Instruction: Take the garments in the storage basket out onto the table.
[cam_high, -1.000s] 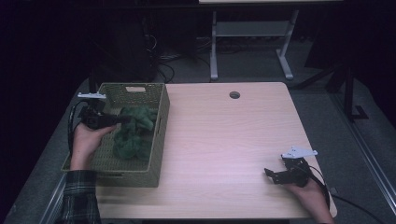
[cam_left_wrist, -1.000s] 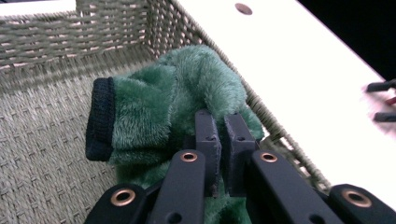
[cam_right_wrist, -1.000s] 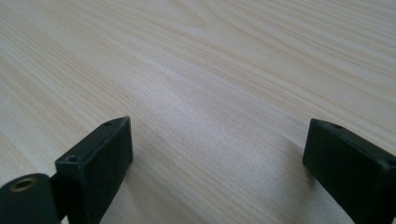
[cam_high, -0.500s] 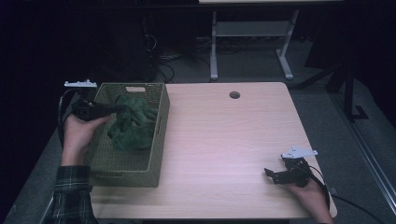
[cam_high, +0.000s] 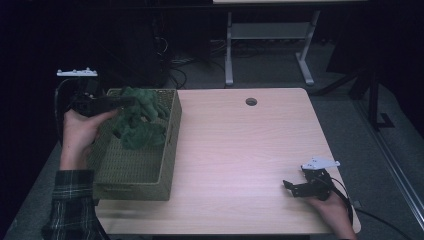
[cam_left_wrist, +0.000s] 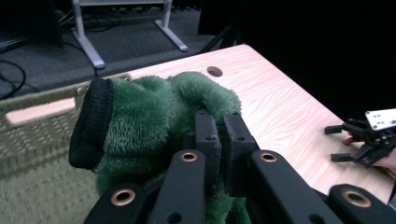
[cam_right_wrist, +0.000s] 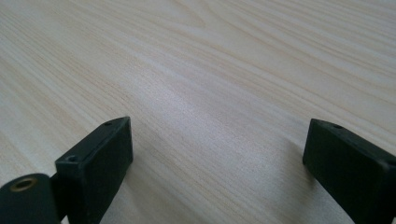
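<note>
A dark room surrounds a pale wooden table (cam_high: 250, 150) with a woven basket (cam_high: 150, 175) at its left end. From the high view, the left gripper (cam_high: 120, 101) hangs over the basket's far end, and the green fleece garment (cam_high: 140, 120) dangles below and just right of it, probably being pulled clear. The right gripper (cam_high: 290, 187) rests well apart near the front right corner, likely waiting. In the left gripper view, the jaws pinch the fleece (cam_left_wrist: 154, 116) tight. In the right gripper view, the jaws stand wide apart over bare wood (cam_right_wrist: 210, 93), holding nothing.
</note>
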